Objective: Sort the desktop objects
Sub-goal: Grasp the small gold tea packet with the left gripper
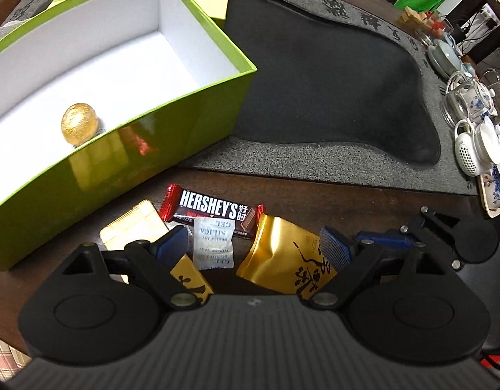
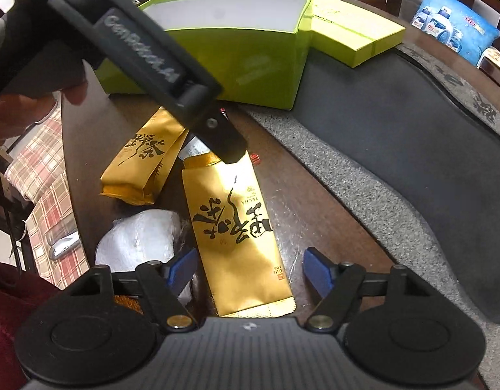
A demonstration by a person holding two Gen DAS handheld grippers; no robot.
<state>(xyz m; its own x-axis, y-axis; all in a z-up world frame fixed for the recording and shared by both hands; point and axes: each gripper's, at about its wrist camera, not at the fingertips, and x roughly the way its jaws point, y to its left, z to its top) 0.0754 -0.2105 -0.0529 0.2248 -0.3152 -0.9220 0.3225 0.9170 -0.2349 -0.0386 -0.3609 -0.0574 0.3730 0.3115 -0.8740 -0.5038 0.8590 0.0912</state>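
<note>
My left gripper [image 1: 253, 247] is open and points down over a small pile on the dark wooden table. Under it lie a white silica gel packet [image 1: 214, 243], a Hershey's bar [image 1: 211, 209], a gold tea pouch [image 1: 288, 260] and a gold foil square [image 1: 133, 230]. The open green box [image 1: 172, 110] stands to the left with a gold ball [image 1: 79, 128] inside. My right gripper [image 2: 250, 271] is open too. The long gold tea pouch [image 2: 240, 227] lies between its blue pads [image 2: 181, 269] without touching them. A second gold pouch [image 2: 142, 165] lies further left.
A grey stone tea tray [image 1: 314, 81] fills the table behind the pile, with glass and porcelain teaware [image 1: 470, 130] on its right end. The box lid [image 2: 353, 35] rests behind the box. A white plastic-wrapped lump [image 2: 139, 240] sits near the table edge. The left gripper's body [image 2: 152, 58] crosses the right wrist view.
</note>
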